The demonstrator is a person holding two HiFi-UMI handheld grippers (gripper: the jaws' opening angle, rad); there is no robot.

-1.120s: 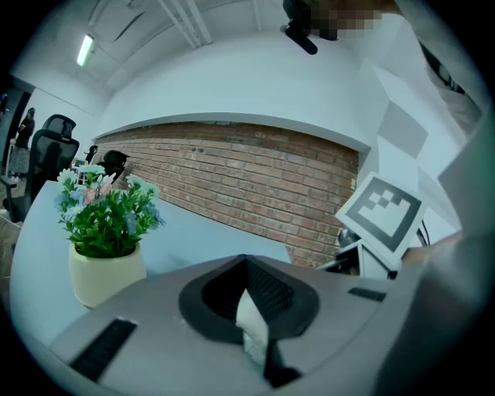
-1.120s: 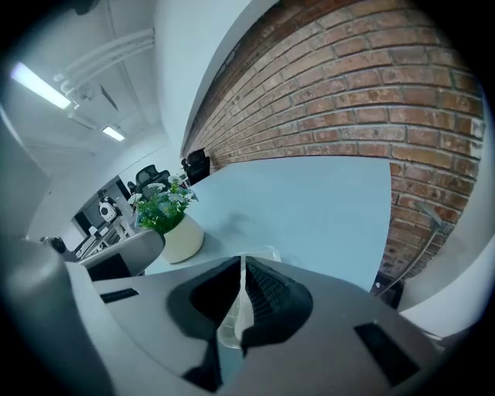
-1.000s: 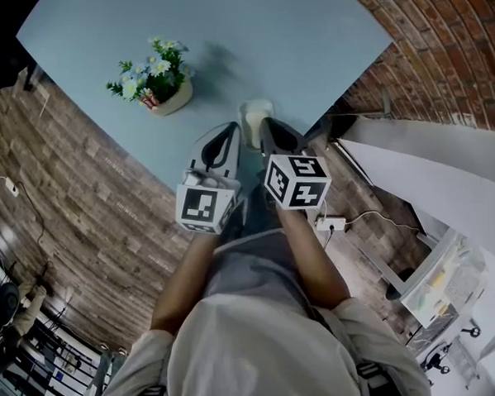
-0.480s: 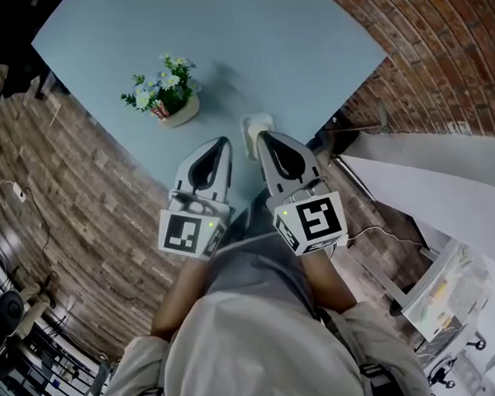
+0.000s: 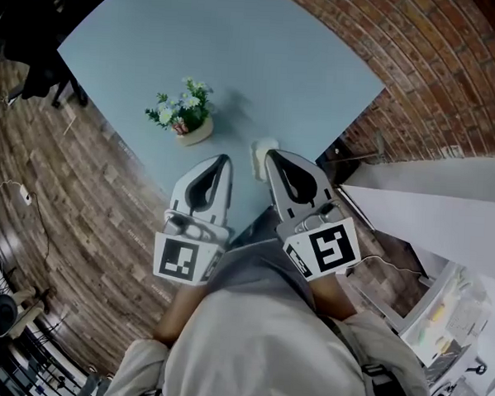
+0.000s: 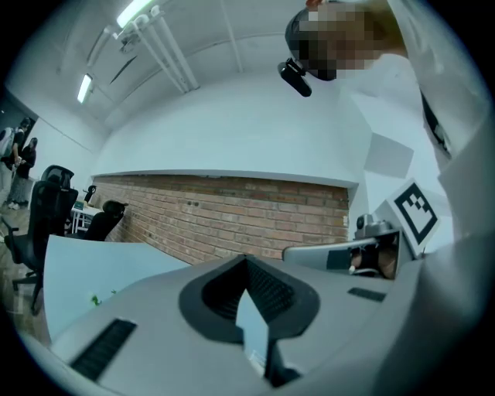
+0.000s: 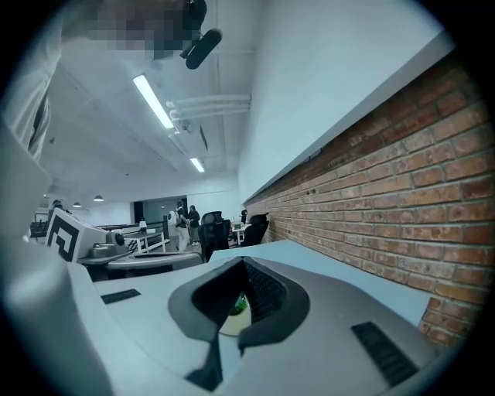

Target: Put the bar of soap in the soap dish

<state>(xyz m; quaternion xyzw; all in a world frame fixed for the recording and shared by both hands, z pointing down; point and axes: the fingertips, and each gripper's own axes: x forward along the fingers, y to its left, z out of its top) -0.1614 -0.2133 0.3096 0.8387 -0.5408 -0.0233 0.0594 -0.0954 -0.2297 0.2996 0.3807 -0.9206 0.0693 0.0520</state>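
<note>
Grey left tool (image 5: 225,159) and right tool (image 5: 270,154), black-and-white marker cubes (image 5: 182,260), beige short-sleeved shirt (image 5: 256,342)

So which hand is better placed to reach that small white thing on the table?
Probably the right: the right gripper hangs nearest the small white object; the left gripper sits farther left. Both have shut, empty jaws.

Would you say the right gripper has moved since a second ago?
Yes: the right gripper has lifted toward the camera, looming larger beside the soap dish.
</note>
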